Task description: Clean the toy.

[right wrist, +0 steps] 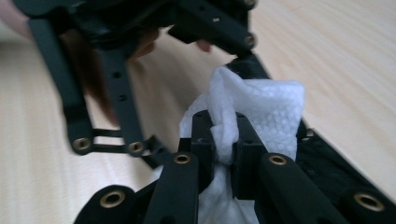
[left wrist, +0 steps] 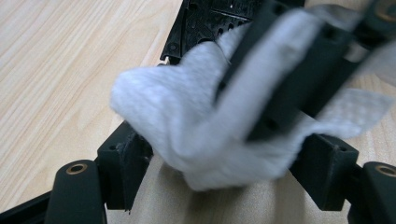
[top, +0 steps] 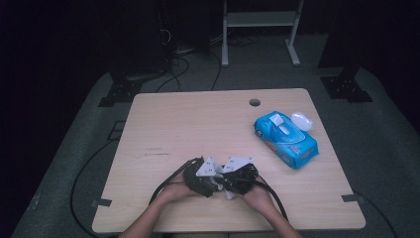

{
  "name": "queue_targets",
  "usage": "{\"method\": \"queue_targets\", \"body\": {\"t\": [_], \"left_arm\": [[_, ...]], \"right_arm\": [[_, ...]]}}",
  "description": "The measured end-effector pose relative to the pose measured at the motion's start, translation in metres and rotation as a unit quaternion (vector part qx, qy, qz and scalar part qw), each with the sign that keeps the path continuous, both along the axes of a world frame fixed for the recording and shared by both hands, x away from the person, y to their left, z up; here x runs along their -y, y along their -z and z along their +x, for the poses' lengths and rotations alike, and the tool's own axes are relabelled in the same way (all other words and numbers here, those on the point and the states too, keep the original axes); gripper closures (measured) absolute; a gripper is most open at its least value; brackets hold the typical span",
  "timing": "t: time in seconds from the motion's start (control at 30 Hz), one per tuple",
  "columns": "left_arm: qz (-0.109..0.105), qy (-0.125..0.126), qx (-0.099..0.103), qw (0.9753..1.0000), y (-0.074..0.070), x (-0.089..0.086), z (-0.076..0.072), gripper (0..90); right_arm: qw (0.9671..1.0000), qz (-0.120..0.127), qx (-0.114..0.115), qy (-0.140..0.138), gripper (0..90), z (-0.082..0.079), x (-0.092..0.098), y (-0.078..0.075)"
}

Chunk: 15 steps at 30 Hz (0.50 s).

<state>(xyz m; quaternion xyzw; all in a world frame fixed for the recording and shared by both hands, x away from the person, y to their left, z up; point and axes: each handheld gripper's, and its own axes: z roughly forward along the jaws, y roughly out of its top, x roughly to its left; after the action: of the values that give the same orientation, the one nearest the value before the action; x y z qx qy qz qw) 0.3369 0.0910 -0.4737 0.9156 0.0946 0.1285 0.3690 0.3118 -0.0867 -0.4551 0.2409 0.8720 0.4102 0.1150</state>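
A white wet wipe (left wrist: 187, 126) is bunched up just above the wooden table (top: 198, 124), near its front edge. My right gripper (right wrist: 225, 140) is shut on a fold of the wipe (right wrist: 261, 112). Its black jaws cross the left gripper view from the upper right. My left gripper (left wrist: 224, 158) is open, its two pads wide apart with the wipe sagging between them. In the high view the left gripper (top: 200, 178) and right gripper (top: 238, 177) meet tip to tip, each held by a hand. A scrap of the wipe (top: 229, 193) shows below them.
A blue pack of wet wipes (top: 286, 137) lies at the right of the table with its white lid (top: 301, 120) flipped open. A cable hole (top: 254, 102) sits near the far edge. Cables trail from both grippers off the front.
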Motion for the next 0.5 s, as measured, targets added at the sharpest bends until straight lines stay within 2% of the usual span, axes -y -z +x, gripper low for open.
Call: {"method": "queue_targets", "body": {"t": [0.13,0.23,0.3,0.5], "left_arm": [[0.003,0.002,0.002,1.0,0.0,0.0,0.0,26.2],[0.004,0.001,0.002,1.0,-0.001,0.0,0.0,26.2],[0.001,0.0,-0.001,1.0,0.0,0.0,0.0,26.3],[-0.003,0.0,-0.004,1.0,0.0,-0.001,0.001,26.3]], "right_arm": [[0.9996,0.003,0.002,0.026,81.6,0.007,0.001,-0.002],[0.9996,-0.006,0.012,0.023,81.5,0.008,-0.009,-0.003],[0.9995,-0.008,0.013,0.026,81.5,0.009,-0.009,-0.003],[0.9968,-0.014,0.028,0.074,81.5,0.016,0.02,-0.008]]}}
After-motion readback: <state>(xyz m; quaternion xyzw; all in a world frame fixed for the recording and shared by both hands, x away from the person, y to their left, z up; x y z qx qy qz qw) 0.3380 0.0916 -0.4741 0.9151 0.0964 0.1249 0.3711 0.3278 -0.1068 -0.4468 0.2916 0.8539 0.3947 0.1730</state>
